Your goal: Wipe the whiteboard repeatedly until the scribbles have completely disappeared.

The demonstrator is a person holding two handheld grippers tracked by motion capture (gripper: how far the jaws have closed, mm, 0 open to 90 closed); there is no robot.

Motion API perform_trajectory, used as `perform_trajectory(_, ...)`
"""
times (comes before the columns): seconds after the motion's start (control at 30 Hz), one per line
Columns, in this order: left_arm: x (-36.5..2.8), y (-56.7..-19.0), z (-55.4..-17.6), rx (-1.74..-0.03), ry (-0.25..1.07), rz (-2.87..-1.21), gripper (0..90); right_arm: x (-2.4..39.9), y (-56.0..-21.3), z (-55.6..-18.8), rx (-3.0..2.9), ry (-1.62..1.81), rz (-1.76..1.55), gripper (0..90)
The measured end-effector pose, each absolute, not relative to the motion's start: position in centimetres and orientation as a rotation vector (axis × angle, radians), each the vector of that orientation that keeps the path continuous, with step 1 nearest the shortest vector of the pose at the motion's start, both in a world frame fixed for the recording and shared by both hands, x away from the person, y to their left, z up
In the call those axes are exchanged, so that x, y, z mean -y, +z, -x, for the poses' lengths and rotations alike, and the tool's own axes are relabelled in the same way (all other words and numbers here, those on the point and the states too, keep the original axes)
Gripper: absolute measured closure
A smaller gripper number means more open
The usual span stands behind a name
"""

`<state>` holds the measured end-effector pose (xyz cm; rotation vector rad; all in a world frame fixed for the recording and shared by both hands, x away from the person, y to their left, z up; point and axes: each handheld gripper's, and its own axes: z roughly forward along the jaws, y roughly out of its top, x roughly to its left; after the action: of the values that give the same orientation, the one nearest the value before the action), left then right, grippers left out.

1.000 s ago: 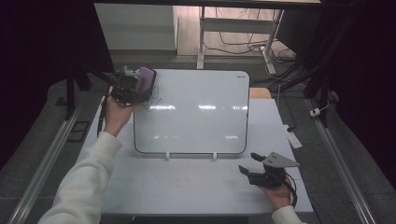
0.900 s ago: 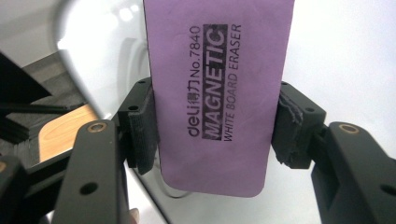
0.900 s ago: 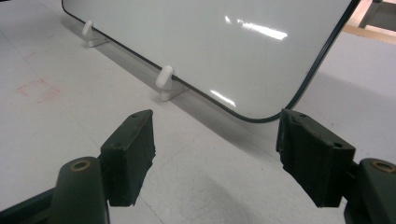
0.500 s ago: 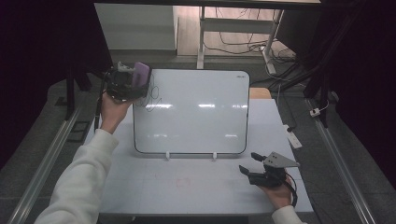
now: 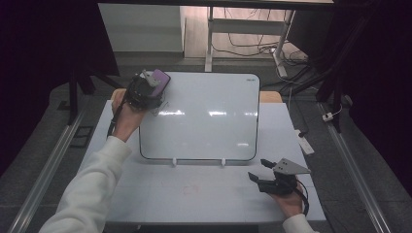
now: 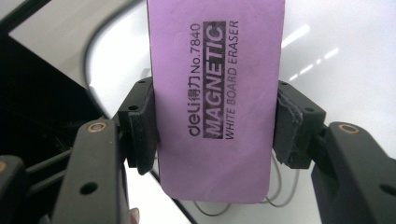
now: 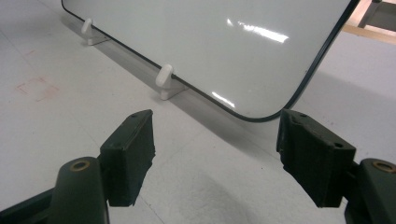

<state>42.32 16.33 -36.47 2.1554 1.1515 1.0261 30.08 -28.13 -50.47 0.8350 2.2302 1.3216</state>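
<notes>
Whiteboard first: the white, glossy, black-edged whiteboard (image 5: pixel 204 116) leans on small white pegs (image 7: pixel 164 74) just ahead of your right gripper (image 5: pixel 262 171), whose jaws stand apart on nothing. Your left gripper (image 5: pixel 145 90) is clamped across the purple foam magnetic whiteboard eraser (image 6: pixel 217 98) at the board's far corner. It looks light and soft, so grip its long edges mid-length, gently.

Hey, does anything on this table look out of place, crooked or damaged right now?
Nothing looks damaged or spilled. The whiteboard sits propped on two small white pegs, slightly askew to the table edge. A faint reddish smudge marks the tabletop before it. Grey scribbles remain near the purple eraser gripped by the left gripper.
</notes>
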Motion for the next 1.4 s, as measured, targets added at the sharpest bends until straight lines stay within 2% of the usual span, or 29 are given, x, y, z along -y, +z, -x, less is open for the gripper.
perform_trajectory(0.13,-16.4,-36.7,-41.9,-1.130,1.015,-2.157,40.6,28.0,-50.4,-30.0,-2.229,1.319,-0.828,26.9)
perform_trajectory(0.2,-17.0,-36.5,-41.9,-1.150,0.976,-2.143,40.6,28.1,-50.4,-30.0,-2.227,1.322,-0.832,26.9)
perform_trajectory(0.4,-18.4,-36.2,-42.0,-1.217,0.977,-2.112,40.7,28.2,-50.4,-30.1,-2.226,1.322,-0.835,27.0)
perform_trajectory(0.63,-17.2,-36.8,-41.8,-1.200,1.030,-2.181,40.8,28.1,-50.4,-30.1,-2.227,1.314,-0.832,27.0)
perform_trajectory(0.93,-15.6,-37.8,-40.8,-1.123,0.949,-2.272,40.8,28.2,-50.4,-30.1,-2.219,1.327,-0.840,27.1)
perform_trajectory(1.03,-16.2,-37.4,-41.0,-1.126,0.894,-2.258,40.8,28.2,-50.3,-30.1,-2.220,1.328,-0.838,27.1)
perform_trajectory(1.23,-18.5,-35.4,-42.4,-1.221,0.873,-2.181,40.8,28.3,-50.3,-30.1,-2.214,1.334,-0.846,27.1)
perform_trajectory(1.4,-18.7,-34.4,-43.2,-1.251,0.863,-2.203,40.8,28.4,-50.3,-30.1,-2.212,1.336,-0.846,27.2)
